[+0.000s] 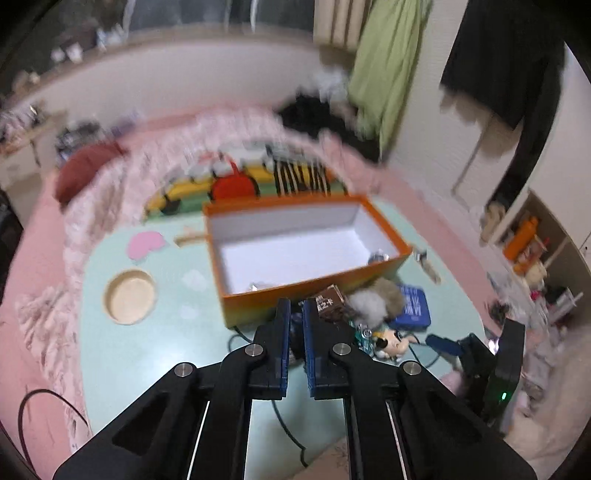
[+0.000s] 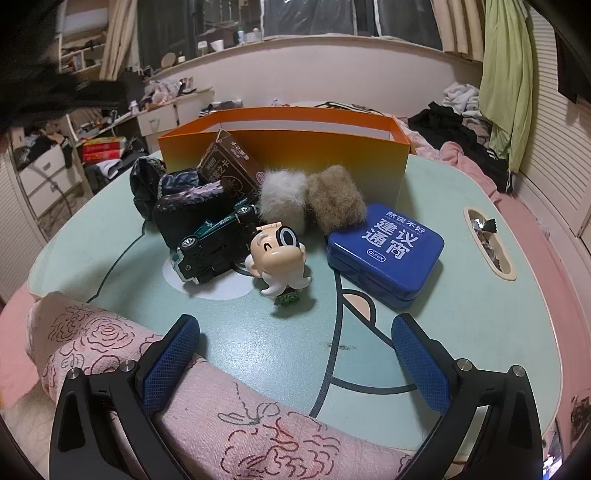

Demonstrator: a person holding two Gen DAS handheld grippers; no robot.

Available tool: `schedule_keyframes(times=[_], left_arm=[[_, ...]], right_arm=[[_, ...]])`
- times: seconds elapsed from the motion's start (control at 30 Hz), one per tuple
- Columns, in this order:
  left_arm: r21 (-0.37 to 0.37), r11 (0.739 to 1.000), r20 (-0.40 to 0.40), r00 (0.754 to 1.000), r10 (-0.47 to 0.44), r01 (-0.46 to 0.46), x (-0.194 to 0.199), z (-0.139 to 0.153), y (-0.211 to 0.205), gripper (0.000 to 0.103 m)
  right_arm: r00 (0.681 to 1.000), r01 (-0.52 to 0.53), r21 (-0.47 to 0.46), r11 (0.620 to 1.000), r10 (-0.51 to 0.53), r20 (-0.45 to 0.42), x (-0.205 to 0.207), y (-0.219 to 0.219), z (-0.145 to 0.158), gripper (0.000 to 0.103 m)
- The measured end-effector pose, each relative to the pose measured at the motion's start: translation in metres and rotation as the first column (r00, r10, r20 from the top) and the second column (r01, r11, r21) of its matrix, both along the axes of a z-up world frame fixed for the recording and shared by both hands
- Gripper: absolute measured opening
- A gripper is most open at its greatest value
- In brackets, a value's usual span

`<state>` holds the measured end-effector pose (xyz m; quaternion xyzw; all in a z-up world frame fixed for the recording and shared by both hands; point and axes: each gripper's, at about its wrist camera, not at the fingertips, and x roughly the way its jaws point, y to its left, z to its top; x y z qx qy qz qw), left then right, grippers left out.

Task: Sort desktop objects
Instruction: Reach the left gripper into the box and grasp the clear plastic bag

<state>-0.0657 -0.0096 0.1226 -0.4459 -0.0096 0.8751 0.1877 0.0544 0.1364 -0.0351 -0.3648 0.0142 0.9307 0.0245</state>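
Light: your room is evenly lit indoors, windows [image 2: 314, 18] dark | Shadows: soft ones under the things on the desk [image 2: 280, 347] | Blur: your left view smears with motion, worst on the bed [image 1: 122, 184]; your right view is sharp | Edges: both views bend and darken at the corners

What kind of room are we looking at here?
Most likely a lived-in bedroom: a small cartoon table stands on a pink bed, clothes lie heaped behind, and a green curtain hangs by the window.
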Motion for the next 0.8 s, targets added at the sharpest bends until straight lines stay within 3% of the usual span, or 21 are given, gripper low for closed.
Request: schedule_keyframes(times=[0.07, 0.13, 0.2, 0.23, 0.4, 0.6, 0.7, 0.8], left_arm=[[-0.024, 1.000, 0.126, 0.992, 0.002, 0.001, -0.025, -0.005, 0.008, 0.008], [-0.030, 0.999, 0.193, 0.981, -0.010, 0.016, -0.046, -0.007, 0.017, 0.011], [-0.065, 0.997, 0.241, 0.971, -0.011, 0.027, -0.062, -0.011, 0.028, 0.024], [-0.087, 0.996, 0.271, 0.963, -0.007, 0.032, -0.070, -0.015, 0.032, 0.025], [-0.160, 0.987, 0.429, 0.902, 0.047, 0.024, -0.110, -0.047, 0.045, 0.025], [-0.317, 0.948, 0.489, 0.855, 0.173, -0.010, -0.137, -0.083, 0.046, 0.026], [-0.424, 0.905, 0.439, 0.881, 0.174, 0.032, -0.128, -0.091, 0.055, 0.029], [-0.460, 0.886, 0.423, 0.892, 0.158, 0.061, -0.120, -0.091, 0.059, 0.033]], right_arm=[[1.000, -0.002, 0.000, 1.000, 0.002, 0.000, 0.000, 0.000, 0.000, 0.103], [1.000, -0.003, 0.000, 1.000, 0.003, 0.000, 0.000, 0.000, 0.000, 0.103], [1.000, -0.005, 0.000, 1.000, 0.005, 0.000, 0.000, 0.000, 0.000, 0.103], [1.000, -0.005, 0.000, 1.000, 0.005, 0.000, 0.000, 0.000, 0.000, 0.103], [1.000, -0.010, 0.000, 1.000, 0.010, -0.001, 0.001, 0.000, 0.000, 0.103], [1.000, -0.015, 0.000, 1.000, 0.015, -0.002, 0.001, -0.002, 0.001, 0.103], [1.000, -0.020, 0.003, 1.000, 0.020, -0.003, -0.001, -0.004, 0.004, 0.103], [1.000, -0.022, 0.002, 1.000, 0.022, -0.003, -0.004, -0.005, 0.008, 0.103]])
